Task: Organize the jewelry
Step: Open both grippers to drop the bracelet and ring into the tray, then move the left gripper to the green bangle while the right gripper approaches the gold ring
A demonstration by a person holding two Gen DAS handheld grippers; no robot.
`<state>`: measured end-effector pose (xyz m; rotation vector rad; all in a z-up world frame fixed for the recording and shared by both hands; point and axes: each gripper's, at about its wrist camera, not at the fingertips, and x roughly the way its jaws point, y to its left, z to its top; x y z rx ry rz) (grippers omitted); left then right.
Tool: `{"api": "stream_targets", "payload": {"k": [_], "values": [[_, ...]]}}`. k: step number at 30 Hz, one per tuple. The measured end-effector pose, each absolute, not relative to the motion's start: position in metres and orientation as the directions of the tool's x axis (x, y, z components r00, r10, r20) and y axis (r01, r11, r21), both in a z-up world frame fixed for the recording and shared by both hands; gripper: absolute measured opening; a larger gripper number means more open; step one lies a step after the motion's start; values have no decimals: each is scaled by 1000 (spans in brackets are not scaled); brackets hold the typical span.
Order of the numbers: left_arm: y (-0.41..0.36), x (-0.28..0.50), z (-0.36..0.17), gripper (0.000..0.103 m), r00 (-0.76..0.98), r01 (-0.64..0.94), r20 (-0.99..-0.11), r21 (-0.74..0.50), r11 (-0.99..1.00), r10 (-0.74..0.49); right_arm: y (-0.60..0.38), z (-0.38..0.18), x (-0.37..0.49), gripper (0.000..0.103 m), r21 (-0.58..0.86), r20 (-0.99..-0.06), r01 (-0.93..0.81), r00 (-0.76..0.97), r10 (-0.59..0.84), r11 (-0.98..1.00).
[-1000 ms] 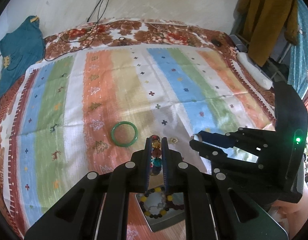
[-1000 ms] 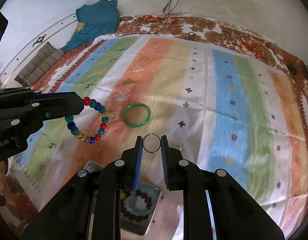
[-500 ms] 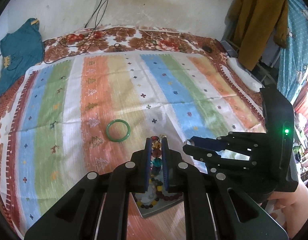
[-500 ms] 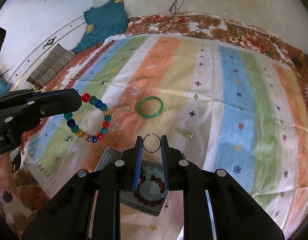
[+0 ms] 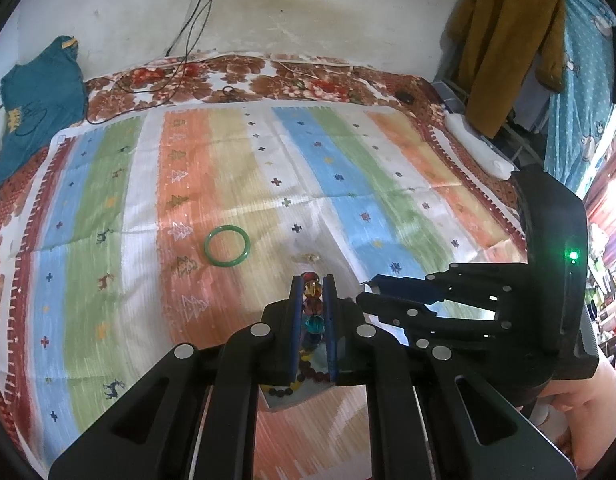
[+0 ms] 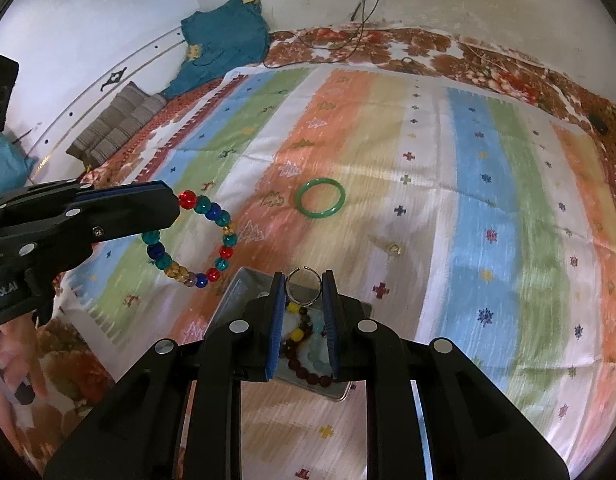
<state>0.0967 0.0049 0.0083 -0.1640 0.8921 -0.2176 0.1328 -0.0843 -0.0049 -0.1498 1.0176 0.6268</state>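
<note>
My left gripper [image 5: 312,280] is shut on a bracelet of coloured glass beads [image 5: 312,289]; from the right wrist view that beaded bracelet [image 6: 196,240] hangs as a loop from the left gripper [image 6: 176,210]. My right gripper [image 6: 304,276] is shut on a thin metal ring [image 6: 304,286], held above a small metal tray [image 6: 236,292] that holds dark and yellow beaded bracelets [image 6: 304,344]. The right gripper [image 5: 367,286] shows at the right of the left wrist view. A green bangle [image 6: 319,198] [image 5: 226,246] lies flat on the striped cloth beyond both grippers.
The striped cloth [image 6: 467,200] covers a bed with a floral sheet [image 5: 268,76] behind it. A small gold piece [image 6: 393,248] lies on the cloth right of the bangle. A teal garment [image 5: 36,100], cables and folded cloth [image 6: 116,124] sit near the wall.
Both grippers have drawn back toward the near edge with their loads; the bangle now sits farther off and the tray lies under the right gripper's fingers.
</note>
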Motion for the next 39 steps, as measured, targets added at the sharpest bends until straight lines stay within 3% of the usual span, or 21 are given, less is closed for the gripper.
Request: {"api": "stream_targets", "payload": {"k": [4, 6, 16, 24, 27, 39], "values": [[4, 96, 4, 10, 587, 105, -769, -238, 966, -253, -84, -6, 126, 22, 165, -842, -559, 350, 411, 813], [6, 93, 8, 12, 602, 93, -760, -239, 967, -246, -84, -6, 125, 38, 145, -843, -555, 365, 396, 819], [23, 106, 1, 32, 607, -9, -776, -222, 975, -171, -93, -21, 143, 38, 79, -870, -513, 383, 310, 855], [35, 129, -14, 36, 588, -107, -805, -164, 981, -71, -93, -32, 160, 40, 31, -883, -469, 401, 244, 883], [33, 138, -14, 45, 589, -107, -806, -151, 983, -60, -90, -35, 162, 43, 30, -888, -468, 394, 239, 883], [41, 160, -38, 51, 522, -130, -853, -58, 990, 19, -83, -40, 178, 55, 13, -888, -440, 408, 213, 898]]}}
